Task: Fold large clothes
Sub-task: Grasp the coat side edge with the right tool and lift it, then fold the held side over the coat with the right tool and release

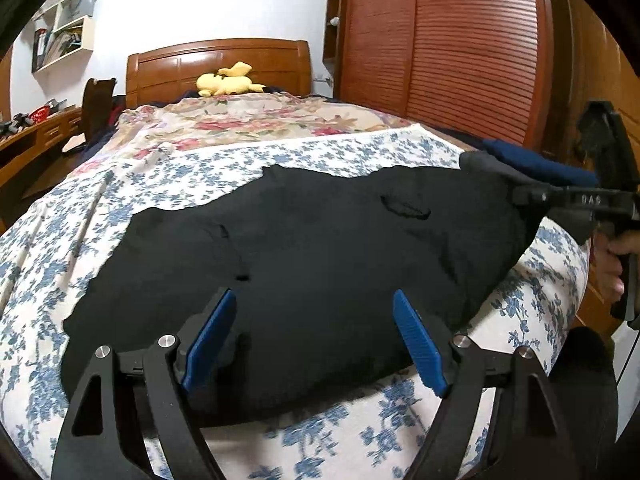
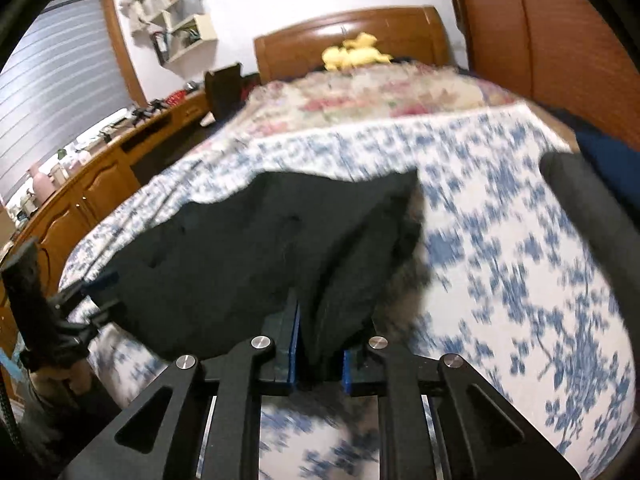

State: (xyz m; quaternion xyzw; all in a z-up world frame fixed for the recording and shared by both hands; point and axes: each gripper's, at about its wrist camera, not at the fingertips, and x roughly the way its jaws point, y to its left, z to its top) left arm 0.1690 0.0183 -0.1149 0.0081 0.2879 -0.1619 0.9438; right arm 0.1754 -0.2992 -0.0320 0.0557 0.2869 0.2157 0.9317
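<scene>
Left gripper (image 1: 314,340), low centre of its view: blue pads spread wide, over the black garment (image 1: 304,248), gripping nothing. Right gripper (image 2: 318,350): clenched on a bunched fold of that garment. Dark, creased, spread mid-frame across the blue-flowered bedspread (image 1: 532,308). Upper left: wall shelves (image 1: 66,20) crammed with books.

Both my wrist views sit low at the bed's (image 1: 360,152) foot, facing the headboard (image 1: 218,64); both share the black garment (image 1: 320,240).

Black garment (image 1: 320,240) on blue-floral white sheet (image 1: 320,156).
</scene>
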